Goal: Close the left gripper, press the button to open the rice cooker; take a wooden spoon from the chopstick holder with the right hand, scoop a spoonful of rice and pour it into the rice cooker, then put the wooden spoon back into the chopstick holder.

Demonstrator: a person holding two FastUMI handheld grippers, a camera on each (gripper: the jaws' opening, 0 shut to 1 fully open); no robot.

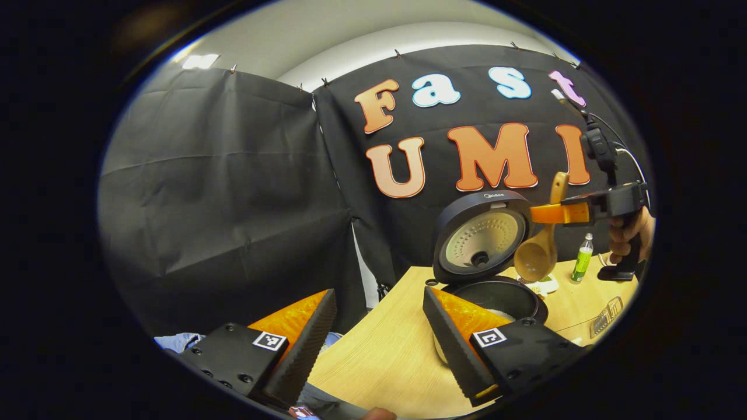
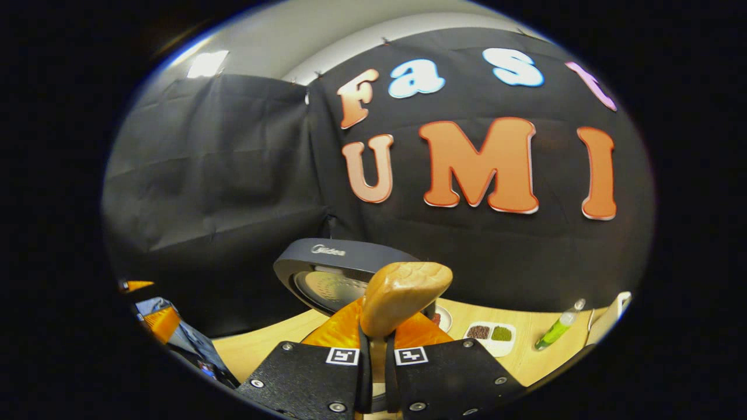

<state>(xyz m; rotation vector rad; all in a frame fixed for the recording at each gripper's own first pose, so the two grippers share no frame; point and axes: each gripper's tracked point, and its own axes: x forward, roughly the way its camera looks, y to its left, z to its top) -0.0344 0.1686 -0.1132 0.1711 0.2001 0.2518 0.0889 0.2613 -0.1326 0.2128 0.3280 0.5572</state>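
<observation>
The rice cooker (image 1: 496, 294) stands open on the wooden table, its lid (image 1: 481, 236) tilted up and back, with something white low inside the pot. My right gripper (image 1: 561, 213) is shut on the handle of the wooden spoon (image 1: 536, 259), whose bowl hangs downward just right of the lid, above the pot's far rim. In the right gripper view the spoon's handle end (image 2: 402, 294) sticks up between the closed fingers of the right gripper (image 2: 376, 341), with the cooker lid (image 2: 335, 271) behind it. My left gripper (image 1: 379, 344) is open and holds nothing, near the cooker's front.
A green bottle (image 1: 582, 259) stands at the table's back right beside the hand (image 1: 627, 233) that holds the right gripper. A white divided dish (image 2: 493, 337) with dark and green contents lies near the bottle (image 2: 557, 329). A clear rack-like item (image 1: 607, 315) lies at the table's right edge.
</observation>
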